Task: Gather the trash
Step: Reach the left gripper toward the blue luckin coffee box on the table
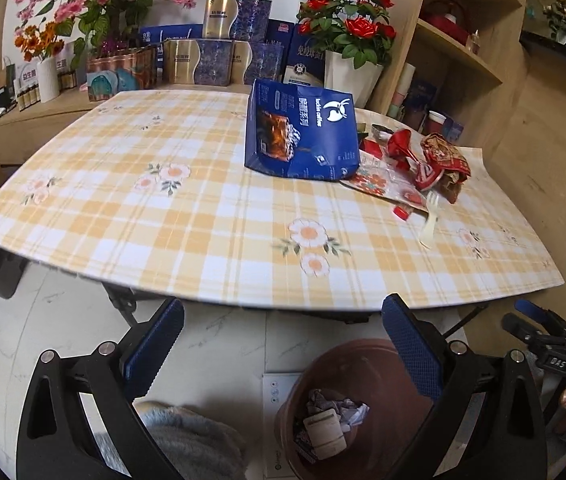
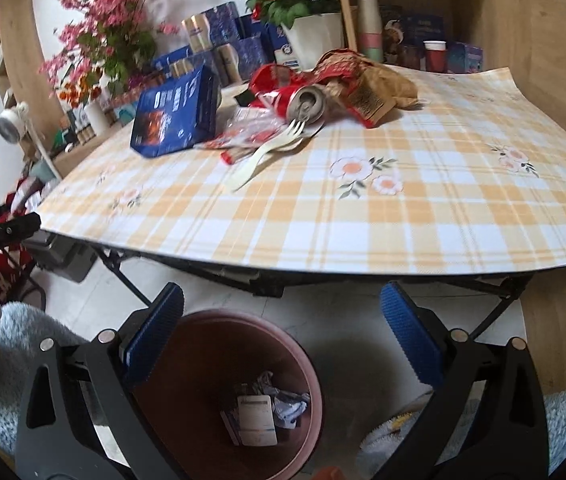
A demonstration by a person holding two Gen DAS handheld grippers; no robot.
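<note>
Trash lies at the far right of the checked table: a blue coffee box, a crushed red can, a brown-red wrapper, a clear printed packet and a pale plastic fork. In the right wrist view the box, can, wrapper and fork show too. A brown bin on the floor holds paper scraps. My left gripper is open and empty above the floor beside the bin. My right gripper is open and empty over the bin.
Blue and gold gift boxes, a pot of red roses and pink flowers stand behind the table. A wooden shelf unit is at the right. The table's folding legs are near the bin.
</note>
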